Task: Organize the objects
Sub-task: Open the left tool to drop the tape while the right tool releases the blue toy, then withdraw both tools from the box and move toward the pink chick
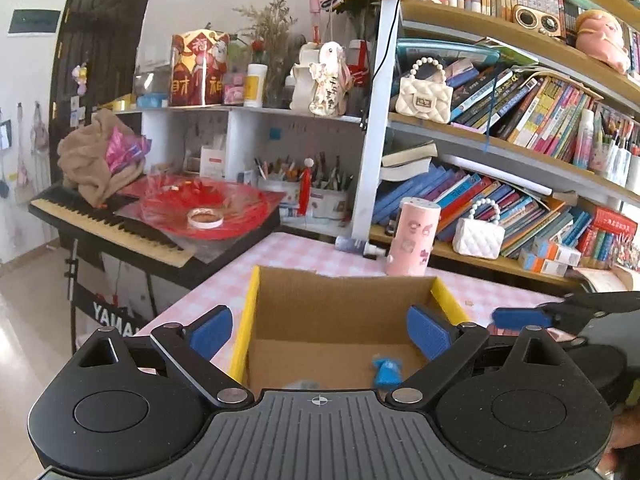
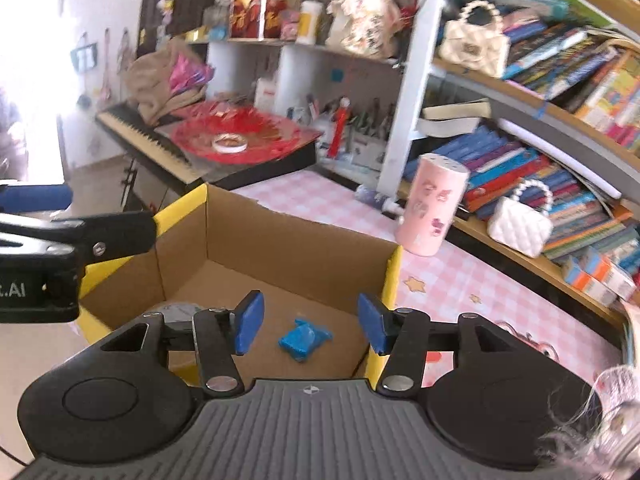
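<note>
An open cardboard box point(image 1: 344, 300) with yellow edges stands on the pink checked table point(image 1: 304, 254). A small blue object point(image 1: 387, 372) lies on the box floor, also in the right wrist view point(image 2: 304, 338); a grey round thing point(image 2: 180, 311) lies in the box's near left corner. My left gripper point(image 1: 320, 330) is open and empty above the box. My right gripper point(image 2: 311, 326) is open and empty over the box's right part, above the blue object. The right gripper's finger point(image 1: 520, 318) shows at the right of the left view.
A pink cylinder point(image 2: 434, 204) stands behind the box. White quilted purses point(image 2: 520, 226) and books fill the shelves point(image 1: 520, 152) to the right. A keyboard piano point(image 1: 120, 228) with red plastic and a tape roll point(image 1: 206, 218) stands to the left. Star stickers point(image 2: 416, 284) lie on the table.
</note>
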`<state>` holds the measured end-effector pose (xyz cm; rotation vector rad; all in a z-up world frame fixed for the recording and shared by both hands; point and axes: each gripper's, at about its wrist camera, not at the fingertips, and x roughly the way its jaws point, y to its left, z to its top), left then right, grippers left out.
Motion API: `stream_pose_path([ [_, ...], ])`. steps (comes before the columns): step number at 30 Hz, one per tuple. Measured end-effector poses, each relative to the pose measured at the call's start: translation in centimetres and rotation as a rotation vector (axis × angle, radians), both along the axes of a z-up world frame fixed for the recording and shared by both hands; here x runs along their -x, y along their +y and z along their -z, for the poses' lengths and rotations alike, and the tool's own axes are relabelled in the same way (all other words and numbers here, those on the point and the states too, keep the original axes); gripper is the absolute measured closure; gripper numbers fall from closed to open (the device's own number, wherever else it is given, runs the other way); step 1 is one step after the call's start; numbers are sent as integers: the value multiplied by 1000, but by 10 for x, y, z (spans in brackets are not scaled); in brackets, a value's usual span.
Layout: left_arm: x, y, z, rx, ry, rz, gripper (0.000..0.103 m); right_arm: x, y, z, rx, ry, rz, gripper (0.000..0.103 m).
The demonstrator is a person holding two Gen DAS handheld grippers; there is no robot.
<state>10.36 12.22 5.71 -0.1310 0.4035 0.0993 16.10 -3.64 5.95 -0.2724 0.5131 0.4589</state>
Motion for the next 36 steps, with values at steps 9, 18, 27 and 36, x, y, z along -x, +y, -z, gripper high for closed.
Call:
stream_pose_path([
  [9, 42, 16, 24, -12, 113, -72, 6, 62, -19, 18, -51, 38, 190, 51],
  [18, 84, 21, 50, 13, 225, -27, 6, 123, -13, 51, -25, 116, 265, 49],
  [27, 109, 14, 61, -37, 285, 66, 6, 158, -3, 64, -4, 159, 284, 42],
  [36, 118, 4, 71, -23, 324, 133, 6, 180, -16, 73, 3, 190, 374, 41],
])
